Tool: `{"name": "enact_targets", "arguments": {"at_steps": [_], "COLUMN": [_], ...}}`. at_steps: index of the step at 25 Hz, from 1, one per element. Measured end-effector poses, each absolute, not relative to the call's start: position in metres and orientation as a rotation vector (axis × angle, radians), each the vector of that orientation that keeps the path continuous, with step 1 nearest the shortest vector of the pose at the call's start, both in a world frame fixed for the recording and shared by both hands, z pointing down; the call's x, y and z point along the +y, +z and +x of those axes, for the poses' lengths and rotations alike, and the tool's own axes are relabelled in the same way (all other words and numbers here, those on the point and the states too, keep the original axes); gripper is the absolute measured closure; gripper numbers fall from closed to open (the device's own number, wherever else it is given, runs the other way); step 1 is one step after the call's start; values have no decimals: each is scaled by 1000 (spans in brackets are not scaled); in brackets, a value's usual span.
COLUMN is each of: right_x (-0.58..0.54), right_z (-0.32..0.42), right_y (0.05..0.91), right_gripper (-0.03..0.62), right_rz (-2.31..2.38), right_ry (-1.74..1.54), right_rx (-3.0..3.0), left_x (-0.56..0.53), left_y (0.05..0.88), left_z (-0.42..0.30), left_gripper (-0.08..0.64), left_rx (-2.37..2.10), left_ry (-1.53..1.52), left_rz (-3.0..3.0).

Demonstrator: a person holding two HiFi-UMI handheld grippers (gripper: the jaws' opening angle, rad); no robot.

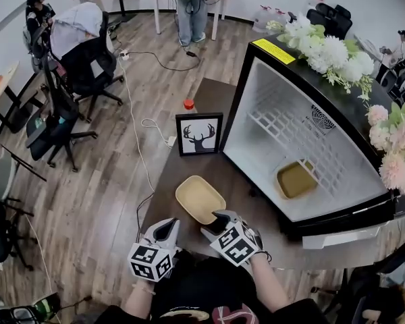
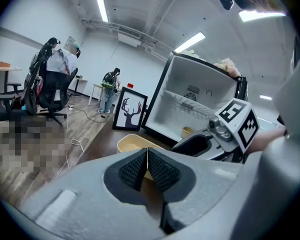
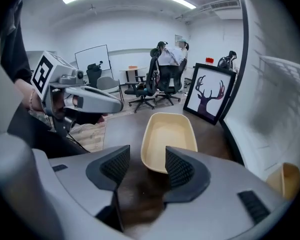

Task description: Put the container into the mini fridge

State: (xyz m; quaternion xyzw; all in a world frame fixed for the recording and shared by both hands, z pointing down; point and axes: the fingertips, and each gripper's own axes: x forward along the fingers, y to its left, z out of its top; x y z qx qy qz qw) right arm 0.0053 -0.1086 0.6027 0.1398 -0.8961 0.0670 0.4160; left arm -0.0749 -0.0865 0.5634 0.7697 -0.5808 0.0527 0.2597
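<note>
A pale yellow oval container (image 1: 200, 198) lies empty on the dark brown table (image 1: 209, 100), in front of the open mini fridge (image 1: 304, 147). A second yellow container (image 1: 295, 179) sits inside the fridge on its lower shelf. My right gripper (image 1: 218, 223) hovers at the container's near end, jaws open; in the right gripper view the container (image 3: 168, 140) lies just beyond the gap between the pads, apart from them. My left gripper (image 1: 163, 232) is just left of it with its jaws shut and nothing between them; the container (image 2: 132, 145) shows past them.
A framed deer picture (image 1: 199, 134) stands behind the container, with a red-capped bottle (image 1: 188, 105) beyond it. White and pink flowers (image 1: 331, 56) lie on the fridge top. Office chairs (image 1: 81, 52) and floor cables (image 1: 138, 123) are to the left; people stand at the far desks.
</note>
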Motion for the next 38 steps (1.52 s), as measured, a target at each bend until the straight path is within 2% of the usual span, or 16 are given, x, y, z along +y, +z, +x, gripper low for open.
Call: {"name": "enact_targets", "arguments": {"at_steps": [17, 19, 23, 32, 38], "right_x": [-102, -103, -107, -111, -111], "right_z": [-18, -18, -17, -20, -19], "right_y": [657, 662, 668, 671, 672], "right_gripper": [440, 446, 508, 557, 565], "right_rz": [305, 320, 350, 415, 443], "right_ry": [-91, -79, -63, -42, 7], "right_rx": [-1970, -1948, -1916, -1889, -1881], "left_x": [-76, -75, -75, -82, -88], "left_y": [555, 554, 553, 559, 563], "left_z": [-116, -120, -119, -119, -115], "left_gripper": [551, 551, 551, 551, 551], "left_rx": [-1552, -1534, -1438, -1333, -1289], "left_ry": [131, 124, 109, 144, 156], "left_rz": [2141, 2153, 2202, 2239, 2250]}}
